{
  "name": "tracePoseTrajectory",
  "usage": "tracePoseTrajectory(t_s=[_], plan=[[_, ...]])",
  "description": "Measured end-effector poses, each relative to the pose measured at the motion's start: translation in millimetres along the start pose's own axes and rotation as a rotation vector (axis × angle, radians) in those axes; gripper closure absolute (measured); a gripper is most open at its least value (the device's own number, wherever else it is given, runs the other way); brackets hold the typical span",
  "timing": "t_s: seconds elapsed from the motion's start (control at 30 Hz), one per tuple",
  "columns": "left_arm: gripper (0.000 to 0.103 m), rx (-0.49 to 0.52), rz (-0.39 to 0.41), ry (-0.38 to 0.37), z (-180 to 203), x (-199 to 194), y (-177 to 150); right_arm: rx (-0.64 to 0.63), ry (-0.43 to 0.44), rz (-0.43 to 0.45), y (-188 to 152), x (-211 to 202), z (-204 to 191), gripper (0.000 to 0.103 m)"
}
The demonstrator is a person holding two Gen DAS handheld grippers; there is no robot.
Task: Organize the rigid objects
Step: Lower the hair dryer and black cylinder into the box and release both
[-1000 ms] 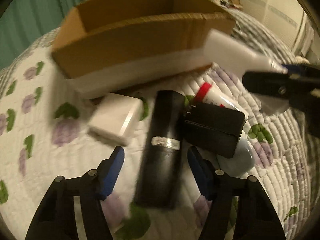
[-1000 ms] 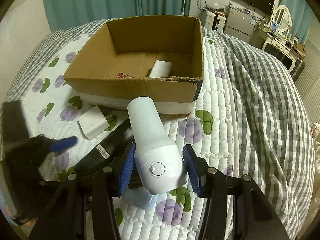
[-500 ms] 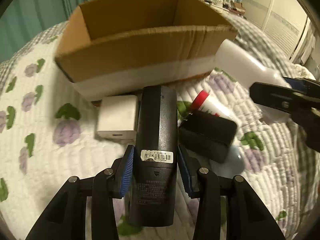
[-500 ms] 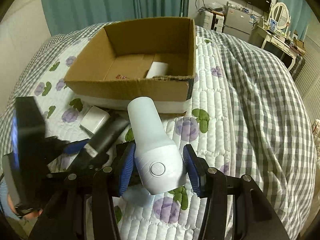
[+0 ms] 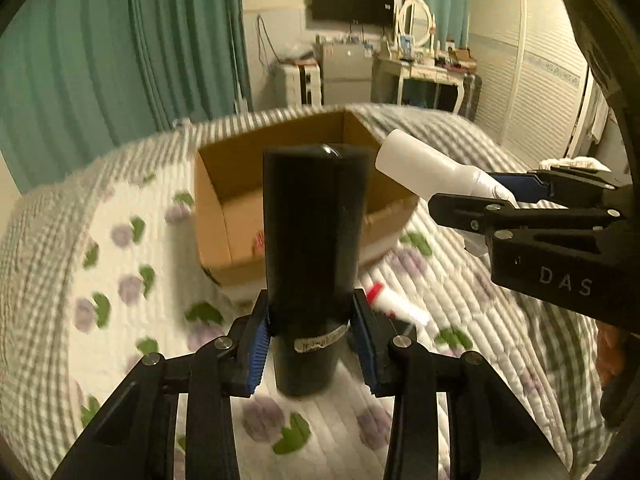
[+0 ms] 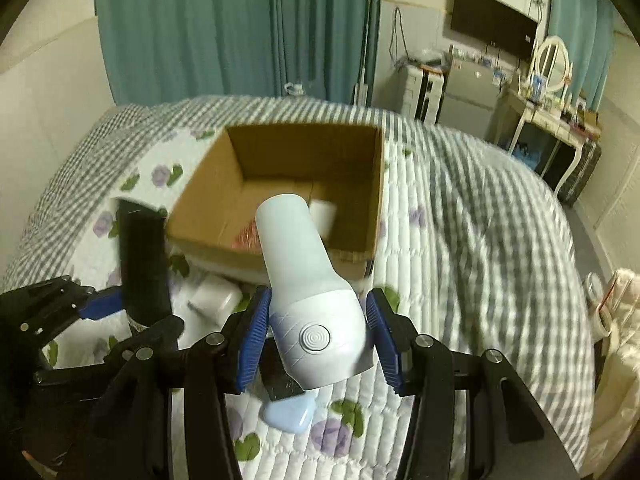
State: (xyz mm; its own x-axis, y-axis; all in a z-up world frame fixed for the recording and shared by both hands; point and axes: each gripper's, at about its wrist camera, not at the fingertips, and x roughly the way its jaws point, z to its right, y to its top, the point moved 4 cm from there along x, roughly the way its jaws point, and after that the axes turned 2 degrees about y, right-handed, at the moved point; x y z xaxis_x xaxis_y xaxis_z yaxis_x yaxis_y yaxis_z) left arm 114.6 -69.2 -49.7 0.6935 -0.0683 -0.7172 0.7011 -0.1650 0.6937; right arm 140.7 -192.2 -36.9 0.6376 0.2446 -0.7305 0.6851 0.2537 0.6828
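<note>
My left gripper [image 5: 312, 340] is shut on a tall black cylinder [image 5: 316, 240] and holds it lifted off the bed, in front of the open cardboard box [image 5: 216, 216]. My right gripper [image 6: 316, 340] is shut on a white and pale blue device [image 6: 308, 296] and holds it raised before the box [image 6: 376, 184]. The device also shows in the left wrist view [image 5: 432, 168]. The black cylinder also shows in the right wrist view [image 6: 144, 264]. Inside the box lie a white item [image 6: 324, 212] and a red item [image 6: 244, 236].
On the flowered quilt [image 6: 440, 264] lie a white block [image 6: 214, 300], a red-capped white tube [image 5: 392, 304], a black item and a pale blue item [image 6: 288, 416]. A dresser with a mirror [image 6: 552, 80] stands beyond the bed.
My left gripper has closed on the black cylinder and lifted it from the quilt, tilting it upright. My right gripper has risen with the white device. Both views now look higher.
</note>
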Motion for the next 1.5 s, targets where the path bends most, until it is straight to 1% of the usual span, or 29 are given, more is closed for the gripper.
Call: tracePoseTrajectory(t_s=[0.1,0.27,0.4,0.5,0.63,0.73,0.9,0.93,1.0,1.07,1.13,1.17,1.2,1.23,1.3,1.4,1.47,1.5], plan=[[0.069,-0.014,0.012,0.001,-7.8,-2.2,18.7,-0.01,-0.013,0.036,21.3,-9.4,0.3,0.054],[0.07,-0.064,0.053,-0.016,-21.0,2.1,47.5,-0.005,-0.019,0.098,57.3,-12.8,3.1,0.054],[0.071,-0.084,0.078,-0.026,-29.4,15.2,71.8,-0.011,-0.019,0.123,82.0,-1.3,3.8,0.054],[0.071,-0.091,0.079,-0.002,-37.3,35.7,86.3,-0.027,-0.027,0.127,98.6,14.9,2.5,0.054],[0.071,-0.105,0.031,0.006,-44.3,70.4,90.7,-0.033,-0.04,0.095,107.7,43.8,3.3,0.054],[0.071,-0.092,-0.003,0.035,-44.9,93.7,86.7,-0.026,-0.042,0.058,106.4,65.0,6.3,0.054],[0.071,-0.071,-0.026,0.054,-43.5,115.4,78.9,-0.009,-0.044,0.005,96.8,93.6,13.5,0.054],[0.071,-0.068,-0.029,0.052,-43.1,116.7,78.6,-0.009,-0.044,0.0,95.6,96.6,13.5,0.054],[0.071,-0.061,-0.043,0.022,-42.0,119.2,78.0,-0.011,-0.044,-0.003,93.9,99.3,14.1,0.054],[0.068,-0.062,-0.062,0.021,-41.7,119.7,76.5,-0.011,-0.042,-0.002,93.4,99.7,14.1,0.054],[0.054,-0.06,-0.051,0.026,-41.8,114.7,77.0,-0.012,-0.043,-0.001,92.8,98.3,15.2,0.054],[0.041,-0.061,-0.042,0.033,-42.7,111.0,78.2,-0.01,-0.044,0.002,93.4,96.9,15.9,0.054],[0.036,-0.066,-0.029,0.04,-44.3,106.4,79.0,-0.009,-0.045,0.004,93.5,96.1,16.1,0.054],[0.036,-0.075,-0.013,0.04,-45.7,99.4,80.4,-0.006,-0.046,0.005,93.7,95.0,16.3,0.054],[0.036,-0.076,-0.007,0.036,-47.7,91.5,82.3,-0.007,-0.052,0.005,94.5,94.0,14.5,0.054],[0.036,-0.087,0.004,0.054,-54.7,77.8,83.6,-0.006,-0.057,-0.002,94.1,95.5,14.8,0.054],[0.036,-0.107,0.011,0.059,-62.3,69.3,82.2,0.014,-0.02,-0.018,92.7,100.2,14.2,0.054],[0.036,-0.121,0.012,0.058,-66.4,63.8,80.3,0.039,0.024,-0.034,91.5,102.9,13.8,0.054]])
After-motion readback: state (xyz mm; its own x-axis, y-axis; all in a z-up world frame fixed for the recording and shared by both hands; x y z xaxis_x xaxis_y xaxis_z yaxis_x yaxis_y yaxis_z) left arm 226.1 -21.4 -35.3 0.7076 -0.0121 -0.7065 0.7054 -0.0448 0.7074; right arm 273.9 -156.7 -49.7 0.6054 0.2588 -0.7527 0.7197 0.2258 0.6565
